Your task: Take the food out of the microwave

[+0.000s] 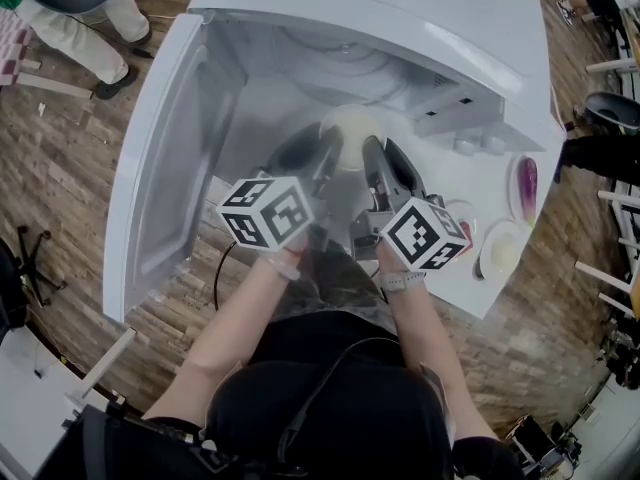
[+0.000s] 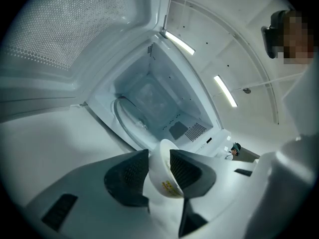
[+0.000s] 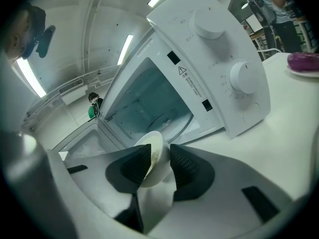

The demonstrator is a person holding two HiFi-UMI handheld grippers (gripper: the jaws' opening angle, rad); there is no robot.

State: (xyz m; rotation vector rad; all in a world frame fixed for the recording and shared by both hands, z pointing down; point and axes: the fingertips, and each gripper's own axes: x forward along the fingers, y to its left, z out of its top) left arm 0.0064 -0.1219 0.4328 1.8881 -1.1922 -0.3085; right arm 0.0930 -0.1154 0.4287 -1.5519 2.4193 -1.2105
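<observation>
Head view, far left: the microwave door point(image 1: 165, 198) stands swung wide open, leaving the cavity point(image 1: 300, 68) free to reach.
Left gripper point(image 2: 159, 171): clenched on the left side of the white bowl point(image 2: 158, 158), one pad inside the rim and one outside.
Bowl: it hangs between the two grippers at the mouth of the cavity, off the glass turntable point(image 2: 127, 116), which lies bare behind it. Pale food shows inside, but what it is I cannot tell.
Right gripper point(image 3: 160, 163): clamped on the opposite side of the rim in the same way, with the control knobs point(image 3: 244, 76) off to its right.
Right of the oven: the white table point(image 1: 470, 278) carries a plate with a purple item point(image 1: 527, 188) and a round white dish point(image 1: 500, 251).
Step in hand: carrying out, as I judge it. The bowl is lifted and about clear of the opening, but not yet set down.
Next move: both grippers likely need to travel together and keep the rim level so nothing spills, then lower the bowl onto a bare part of the table before either lets go.
</observation>
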